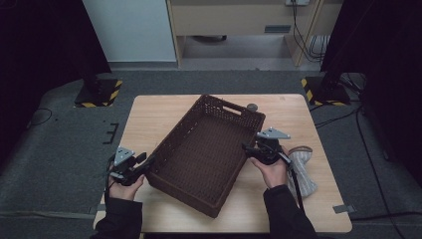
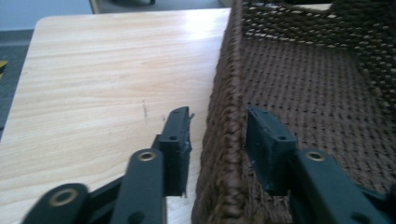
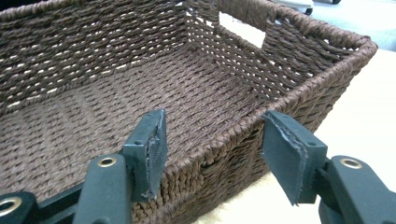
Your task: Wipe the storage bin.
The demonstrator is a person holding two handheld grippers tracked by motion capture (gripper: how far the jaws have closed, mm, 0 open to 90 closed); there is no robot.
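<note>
A brown woven basket (image 1: 171, 137) lies empty and askew in the middle of the wooden table (image 1: 154, 114). At the basket's near left wall is my left gripper (image 1: 147, 162). In the left gripper view the left gripper (image 2: 217, 116) straddles the wall (image 2: 224, 93), one jaw outside over the table and one inside, with a thin gap at the outer pad. My right gripper (image 1: 246, 148) is at the basket's right wall. Seen in its own view, the right gripper (image 3: 215, 121) stands open astride the rim (image 3: 303, 93), with room on both sides.
A grey striped cloth (image 1: 302, 174) lies on the table by the person's right hand. A small round grey object (image 1: 252, 106) sits behind the basket's far corner. Bare wood lies left of the basket and along the front edge. Dark stands and cables ring the table.
</note>
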